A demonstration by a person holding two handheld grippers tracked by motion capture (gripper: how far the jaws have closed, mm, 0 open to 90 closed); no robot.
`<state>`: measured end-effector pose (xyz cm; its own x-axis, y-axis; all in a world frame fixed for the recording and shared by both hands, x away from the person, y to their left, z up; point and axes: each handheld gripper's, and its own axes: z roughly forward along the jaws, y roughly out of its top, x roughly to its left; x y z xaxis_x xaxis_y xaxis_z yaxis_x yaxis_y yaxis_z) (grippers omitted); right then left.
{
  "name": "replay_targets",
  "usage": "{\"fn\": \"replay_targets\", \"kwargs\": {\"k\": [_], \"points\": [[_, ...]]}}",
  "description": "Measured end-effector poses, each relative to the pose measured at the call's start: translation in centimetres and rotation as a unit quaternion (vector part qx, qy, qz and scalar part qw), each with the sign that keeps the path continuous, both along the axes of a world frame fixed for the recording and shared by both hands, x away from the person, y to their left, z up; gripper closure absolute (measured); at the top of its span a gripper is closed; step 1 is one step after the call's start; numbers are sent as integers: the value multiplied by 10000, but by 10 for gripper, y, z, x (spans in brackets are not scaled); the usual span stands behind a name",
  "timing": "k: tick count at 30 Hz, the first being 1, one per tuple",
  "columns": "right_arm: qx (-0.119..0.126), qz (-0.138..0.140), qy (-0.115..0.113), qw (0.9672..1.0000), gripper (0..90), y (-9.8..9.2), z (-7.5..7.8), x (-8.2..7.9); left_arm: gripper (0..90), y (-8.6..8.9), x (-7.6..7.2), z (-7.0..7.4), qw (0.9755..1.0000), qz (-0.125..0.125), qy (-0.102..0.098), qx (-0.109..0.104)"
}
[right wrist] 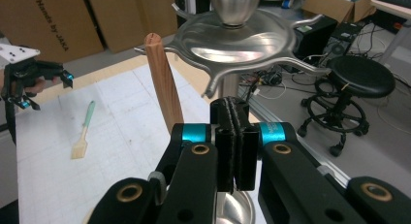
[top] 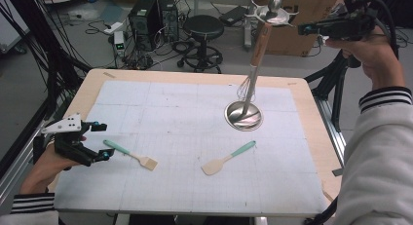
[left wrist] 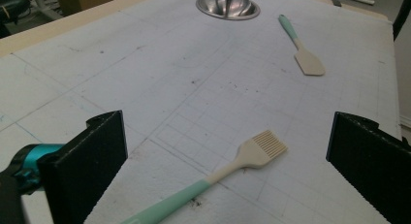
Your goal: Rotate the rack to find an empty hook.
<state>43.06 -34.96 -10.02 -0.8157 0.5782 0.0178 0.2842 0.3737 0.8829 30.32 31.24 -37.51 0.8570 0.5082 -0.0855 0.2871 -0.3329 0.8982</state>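
Observation:
A steel utensil stand rises from its round base [top: 242,115] on the mat to a hooked top plate [top: 272,13]. From that plate hangs a whisk [top: 258,45] with a wooden handle. My right gripper [top: 304,28] is held high, just right of the top plate, jaws shut on nothing. In the right gripper view the gripper [right wrist: 236,136] points at the top plate [right wrist: 237,37], with the whisk handle [right wrist: 165,88] to its left. My left gripper [top: 103,141] stands open at the mat's left edge. Its jaws [left wrist: 227,122] flank a teal-handled brush [left wrist: 252,153] without touching it.
A teal-handled spatula [top: 228,158] lies front of the stand's base, to the right of the brush [top: 130,154]. Beyond the table's far edge are a black stool [top: 203,28], computer cases [top: 153,15] and cardboard boxes [top: 302,40]. A tripod [top: 336,79] stands at the right.

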Motion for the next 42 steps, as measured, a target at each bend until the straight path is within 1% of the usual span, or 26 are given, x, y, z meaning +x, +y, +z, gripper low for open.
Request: {"fn": "replay_targets", "kwargs": {"k": [4, 5, 7, 8, 11, 13, 16, 20, 21, 23, 25, 27, 29, 30, 31, 33, 34, 38, 40, 41, 42], "points": [[25, 143, -35, 9999, 890, 10, 0, -2, 17, 0, 0, -1, 10000, -14, 4, 15], [11, 146, -19, 9999, 890, 12, 1, -3, 17, 0, 1, -1, 10000, -18, 12, -4], [7, 169, -33, 9999, 890, 18, 1, -4, 17, 0, 1, -2, 10000, -3, 25, 21], [4, 207, -65, 9998, 890, 21, 1, -5, 17, 0, 1, -2, 10000, 6, 36, 15], [-35, 269, -66, 9996, 890, 32, 1, -7, 17, 1, 0, -1, 10000, 7, 7, -42], [-38, 327, -151, 9993, 890, 37, 1, -8, 16, 2, -1, 0, 10000, 12, -22, -79], [-42, 375, -98, 9992, 890, 43, 1, -10, 17, 2, -2, 1, 9999, 22, -45, -91], [-74, 392, -129, 9991, 890, 49, 2, -11, 17, 2, -2, 1, 10000, 5, -47, -80], [-59, 405, -102, 9991, 890, 50, 1, -12, 17, 1, -2, 1, 10000, 8, -36, -75], [-47, 414, -162, 9990, 890, 51, 1, -12, 17, 0, -2, 0, 10000, -4, -36, -39], [-36, 399, -97, 9992, 890, 52, 1, -13, 17, -1, -2, 0, 10000, -9, -36, -34], [-47, 417, -114, 9991, 890, 53, 1, -13, 17, 0, -2, 0, 10000, 7, -35, -36], [8, 432, -107, 9990, 889, 53, 0, -14, 17, 0, -2, 1, 10000, 16, -44, -47], [5, 446, -152, 9989, 884, 53, 0, -14, 17, 1, -2, 1, 10000, 17, -37, -53], [39, 450, -127, 9989, 861, 52, -1, -16, 17, 1, -2, 1, 10000, 30, -37, -55], [9, 463, -99, 9989, 834, 51, -4, -19, 16, 1, -2, 1, 10000, 28, -40, -60], [-45, 458, -126, 9989, 829, 51, -5, -21, 16, 1, -2, 1, 10000, 16, -35, -56], [11, 519, -101, 9986, 778, 46, -13, -29, 17, 0, -2, 0, 10000, 1, -35, -29], [9, 477, -89, 9988, 748, 44, -18, -34, 17, -1, -2, 0, 10000, -7, -36, -25], [36, 504, -58, 9987, 726, 42, -20, -36, 17, -1, -2, 0, 10000, 0, -34, -25], [27, 501, -77, 9987, 697, 41, -23, -38, 16, -1, -1, 0, 10000, -1, -34, -11]]}}
